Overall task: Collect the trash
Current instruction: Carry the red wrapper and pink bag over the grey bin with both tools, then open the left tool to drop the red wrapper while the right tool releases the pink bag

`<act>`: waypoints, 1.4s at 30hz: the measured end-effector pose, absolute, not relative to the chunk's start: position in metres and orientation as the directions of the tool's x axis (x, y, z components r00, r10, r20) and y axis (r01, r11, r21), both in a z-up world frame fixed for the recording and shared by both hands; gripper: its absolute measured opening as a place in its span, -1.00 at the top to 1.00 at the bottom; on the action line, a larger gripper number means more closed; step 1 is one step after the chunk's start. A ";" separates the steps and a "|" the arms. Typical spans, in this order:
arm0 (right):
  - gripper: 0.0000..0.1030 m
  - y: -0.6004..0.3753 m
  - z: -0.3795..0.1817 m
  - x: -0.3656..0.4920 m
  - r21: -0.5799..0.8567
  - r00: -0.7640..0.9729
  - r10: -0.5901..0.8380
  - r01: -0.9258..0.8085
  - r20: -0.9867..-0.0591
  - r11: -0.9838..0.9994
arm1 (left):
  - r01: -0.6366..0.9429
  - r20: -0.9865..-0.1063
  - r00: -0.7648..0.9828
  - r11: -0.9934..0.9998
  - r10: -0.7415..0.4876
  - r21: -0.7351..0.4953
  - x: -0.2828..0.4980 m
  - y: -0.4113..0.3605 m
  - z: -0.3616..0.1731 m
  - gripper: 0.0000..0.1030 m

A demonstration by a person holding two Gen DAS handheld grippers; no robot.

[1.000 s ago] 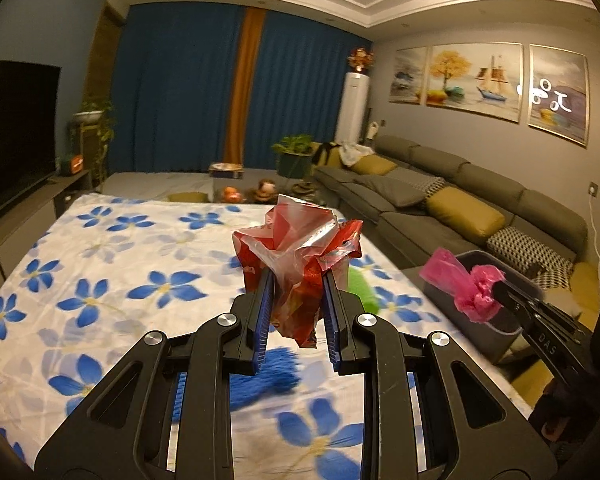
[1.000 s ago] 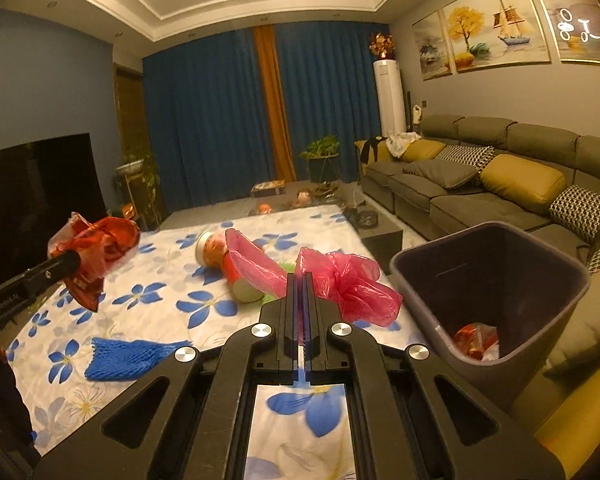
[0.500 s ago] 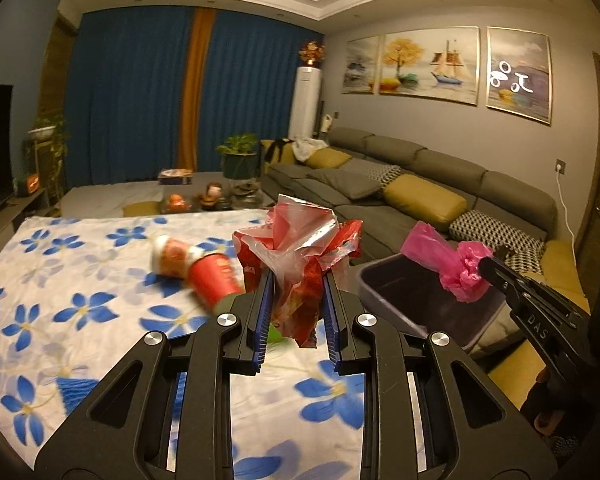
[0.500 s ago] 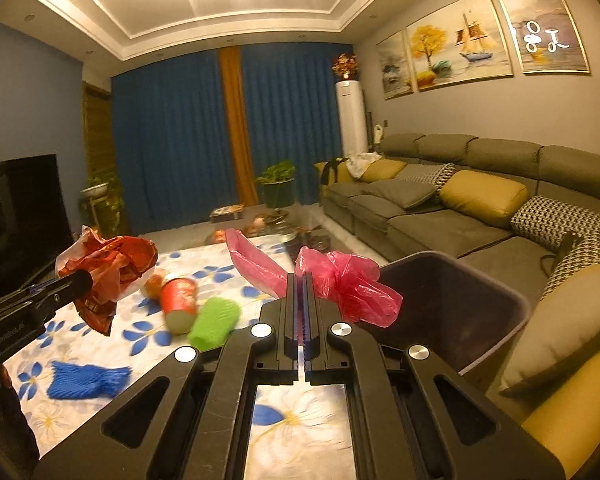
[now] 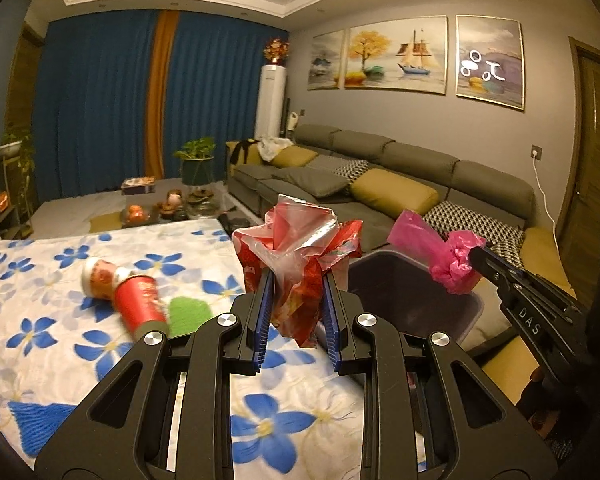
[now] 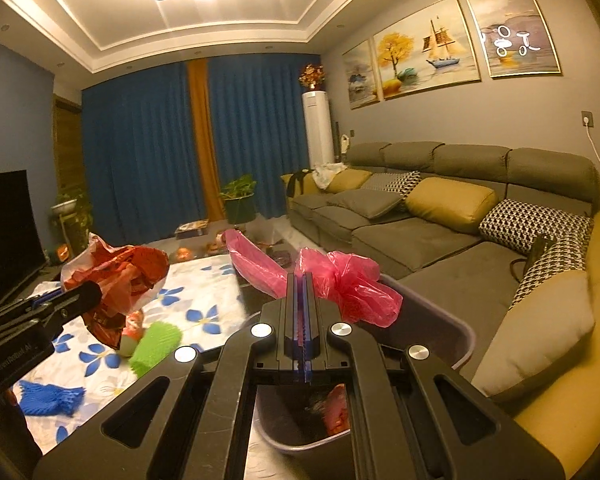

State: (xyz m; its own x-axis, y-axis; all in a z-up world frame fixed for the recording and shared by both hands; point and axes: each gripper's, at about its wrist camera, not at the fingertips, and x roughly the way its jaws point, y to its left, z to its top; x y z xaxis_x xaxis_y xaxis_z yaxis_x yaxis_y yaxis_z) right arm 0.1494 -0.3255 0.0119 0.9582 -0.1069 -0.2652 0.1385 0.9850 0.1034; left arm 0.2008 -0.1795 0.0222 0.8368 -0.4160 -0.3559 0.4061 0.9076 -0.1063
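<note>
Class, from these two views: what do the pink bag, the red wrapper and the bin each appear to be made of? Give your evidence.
Pink bag: thin translucent plastic film, crinkled and glossy, light showing through.
Red wrapper: printed plastic film, seemingly foil-lined, with sharp shiny creases and a clear layer.
Bin: probably rigid moulded plastic, dark purplish-grey, with a smooth, slightly glossy rim.

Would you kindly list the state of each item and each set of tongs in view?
Left tongs: shut on crumpled red-and-clear plastic wrapper.
Right tongs: shut on knotted pink plastic bag, above the bin.
Dark plastic trash bin: open, red trash inside.
Red paper cup: lying on its side.
</note>
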 end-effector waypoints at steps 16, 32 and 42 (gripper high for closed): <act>0.95 -0.359 0.012 0.157 0.121 0.952 -0.162 0.198 -0.259 0.973 | 0.466 -0.392 0.793 0.879 -0.466 -0.102 0.231 -0.235 0.009 0.56; 0.95 -0.362 0.009 0.159 0.142 0.952 -0.167 0.208 -0.256 0.968 | 0.488 -0.420 0.767 0.866 -0.485 -0.108 0.252 -0.257 -0.006 0.56; 0.95 -0.365 0.009 0.161 0.147 0.954 -0.162 0.203 -0.253 0.968 | 0.502 -0.424 0.755 0.857 -0.501 -0.119 0.261 -0.263 -0.012 0.55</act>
